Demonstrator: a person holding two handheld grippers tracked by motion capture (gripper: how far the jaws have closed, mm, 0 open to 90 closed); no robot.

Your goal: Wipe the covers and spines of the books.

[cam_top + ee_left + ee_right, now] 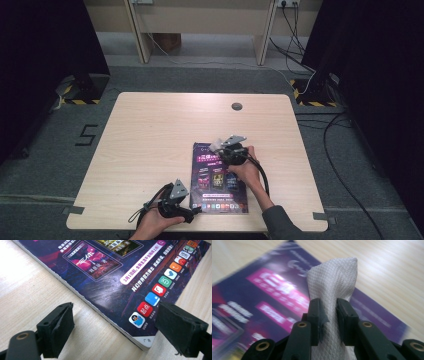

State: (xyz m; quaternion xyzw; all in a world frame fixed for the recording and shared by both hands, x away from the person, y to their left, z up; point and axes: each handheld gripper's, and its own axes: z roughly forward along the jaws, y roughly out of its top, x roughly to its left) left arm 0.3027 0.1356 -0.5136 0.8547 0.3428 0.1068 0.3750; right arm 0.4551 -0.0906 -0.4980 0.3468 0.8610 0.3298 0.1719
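You're mid-wipe, by the look of it: right gripper [328, 312] is clamped on a wad of white embossed paper towel [334, 277], held over the far end of the magazine [218, 177], w/ its purple cover facing up. In the high view the right gripper [226, 146] sits at the mag's top edge, towel [215, 146] poking out toward the far-left corner. The right gripper view is blurred on the cover but sharp on the towel, so the hand's likely sweeping.

Left gripper [115, 325] is apart, pads not pressing anything. Its jaws straddle the near corner of the magazine [110, 287]: one pad on bare table [30, 290] just outside the spine-side edge, the other above the row of app icons by the corner. In the high view the left gripper [192, 212] lies low at the mag's near-left corner, so it's placed to pin the mag, not yet gripping.

Next move, as I judge it: drag the towel down the cover toward you, keeping it flat on the surface w/o losing the pinch. The mag may slide under the stroke, so close or press the left jaws on that corner first. Watch the towel doesn't snag the cover edge.
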